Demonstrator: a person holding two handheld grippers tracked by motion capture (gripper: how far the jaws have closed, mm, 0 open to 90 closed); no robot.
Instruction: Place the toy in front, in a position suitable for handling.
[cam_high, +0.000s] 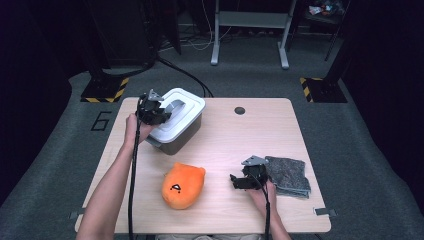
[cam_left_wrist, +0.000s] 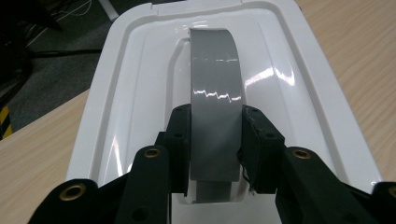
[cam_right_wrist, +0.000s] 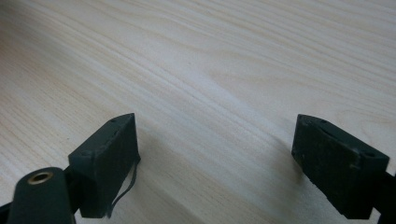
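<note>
A grey box with a white lid stands at the table's back left. The lid carries a grey arched handle. My left gripper is over the lid, and in the left gripper view it is shut on the near end of that handle, one pad on each side. An orange plush toy lies at the front middle of the table. My right gripper rests low over bare wood to the toy's right; in the right gripper view it is open with nothing between its jaws.
A folded grey cloth lies just right of the right gripper. The wooden table has a small dark round hole near its back edge. Metal stand legs and cables are on the floor beyond.
</note>
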